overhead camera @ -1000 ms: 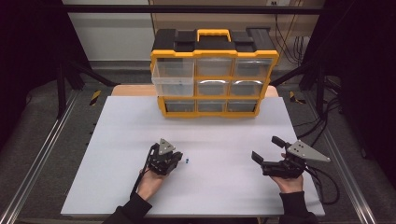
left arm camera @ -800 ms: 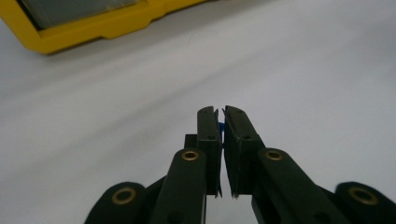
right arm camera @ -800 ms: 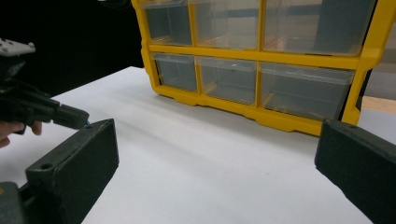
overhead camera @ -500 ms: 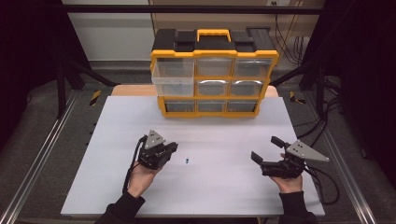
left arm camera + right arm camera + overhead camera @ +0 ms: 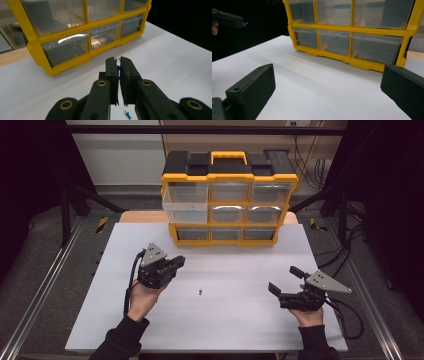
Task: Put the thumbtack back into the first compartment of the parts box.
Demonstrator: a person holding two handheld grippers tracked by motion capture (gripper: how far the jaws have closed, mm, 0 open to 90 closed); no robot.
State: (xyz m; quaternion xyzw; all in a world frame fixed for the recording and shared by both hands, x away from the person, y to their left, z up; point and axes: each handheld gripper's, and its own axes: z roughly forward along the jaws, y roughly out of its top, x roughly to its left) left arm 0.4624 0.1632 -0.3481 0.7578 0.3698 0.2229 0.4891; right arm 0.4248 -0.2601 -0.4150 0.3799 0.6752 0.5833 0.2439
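Observation:
My left gripper (image 5: 176,262) hangs above the white table (image 5: 240,255), left of centre. It is shut on a small blue piece (image 5: 118,68), of which a sliver shows between the pads. It points toward the yellow and black drawer cabinet (image 5: 229,207). A second small blue piece (image 5: 200,292) lies on the table just behind and below it. In the right gripper view the left gripper (image 5: 240,23) appears far off at the top left, a blue tip poking from it. My right gripper (image 5: 284,279) rests low at the table's right, jaws wide open with nothing between them.
The cabinet stands at the table's far edge with several clear drawers; its middle-left drawer (image 5: 185,211) is pulled out a little. Cables (image 5: 350,320) trail off the right hand. Metal rails (image 5: 45,285) run along both sides of the table.
The left gripper has lifted off the table and moved up and away toward the cabinet, still shut on the blue piece. A blue piece stays on the table. The right gripper has not moved.

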